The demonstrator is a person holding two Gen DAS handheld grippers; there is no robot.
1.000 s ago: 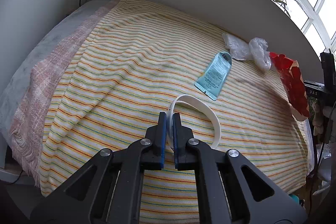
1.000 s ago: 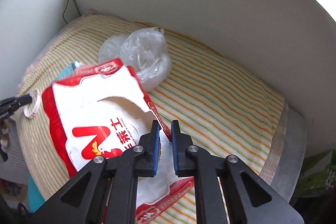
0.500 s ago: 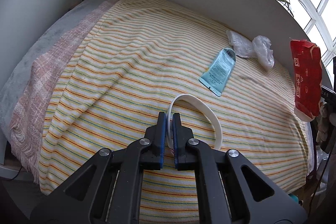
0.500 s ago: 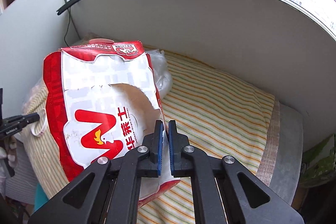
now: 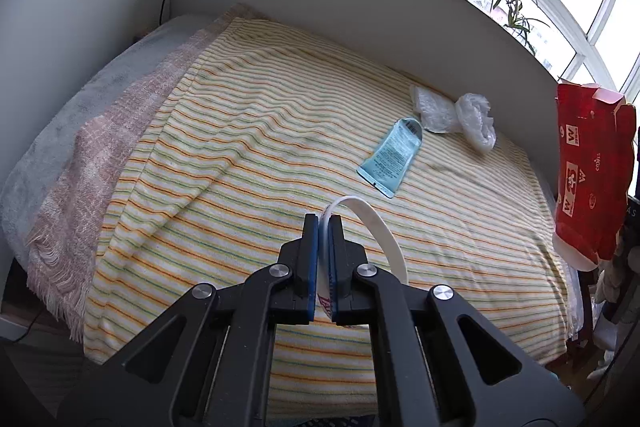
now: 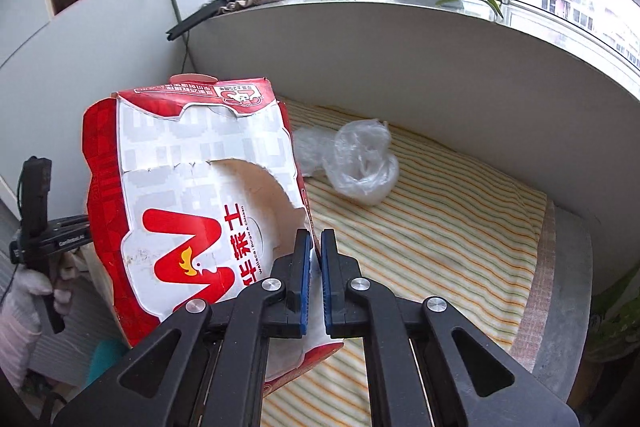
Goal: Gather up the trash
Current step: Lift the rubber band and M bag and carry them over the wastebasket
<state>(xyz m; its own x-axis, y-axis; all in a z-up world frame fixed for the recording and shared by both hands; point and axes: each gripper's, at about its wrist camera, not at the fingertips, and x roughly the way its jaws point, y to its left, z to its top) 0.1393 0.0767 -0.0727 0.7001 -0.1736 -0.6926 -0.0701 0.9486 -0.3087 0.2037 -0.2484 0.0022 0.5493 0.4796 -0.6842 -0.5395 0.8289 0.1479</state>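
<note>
Your left gripper [image 5: 323, 223] has its fingers clamped on a white ring [image 5: 380, 227] at lower centre, over the bed [image 5: 248, 131]. Your right gripper [image 6: 315, 239] pinches the red-and-white carton [image 6: 192, 203], lifted at left.

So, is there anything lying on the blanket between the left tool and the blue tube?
Nothing visible does. The left tool, shut on a white ring, faces the blue tube across bare striped blanket. The crumpled plastic bags lie beyond the tube, not before it.
</note>
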